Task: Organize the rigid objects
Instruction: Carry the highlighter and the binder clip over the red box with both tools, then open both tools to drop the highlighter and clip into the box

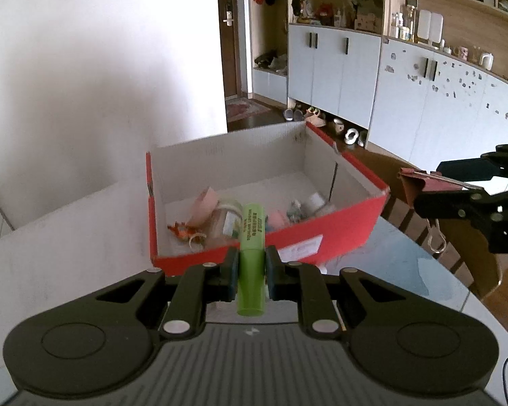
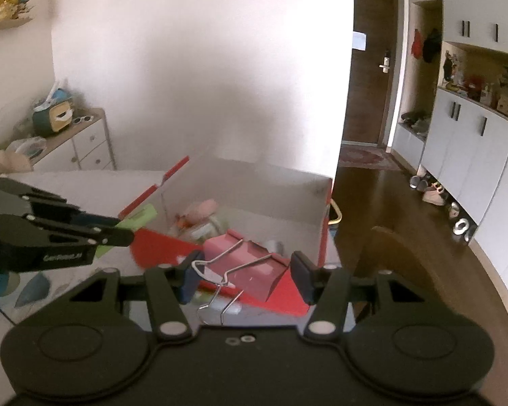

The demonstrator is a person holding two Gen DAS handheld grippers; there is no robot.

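Note:
My left gripper (image 1: 251, 272) is shut on a light green lip balm tube (image 1: 252, 237) that points toward an open red box (image 1: 342, 226) with white inner walls. Several small items lie in that box: a pink tape roll (image 1: 205, 203), a clear jar (image 1: 227, 223), an orange trinket (image 1: 181, 230). In the right wrist view my right gripper (image 2: 247, 275) is shut on a large pink binder clip (image 2: 254, 269), held by its sides with the wire handles toward the camera, just in front of the red box (image 2: 159, 247). The left gripper (image 2: 67, 233) with the green tube (image 2: 139, 216) shows at left there.
The box stands on a white table (image 1: 67, 237) with a glass-topped part (image 1: 406, 264) on the right. A wooden chair (image 2: 399, 260) stands by the table's right edge. White cabinets (image 1: 338, 67), shelves and shoes line the far wall. A drawer unit (image 2: 88, 145) stands far left.

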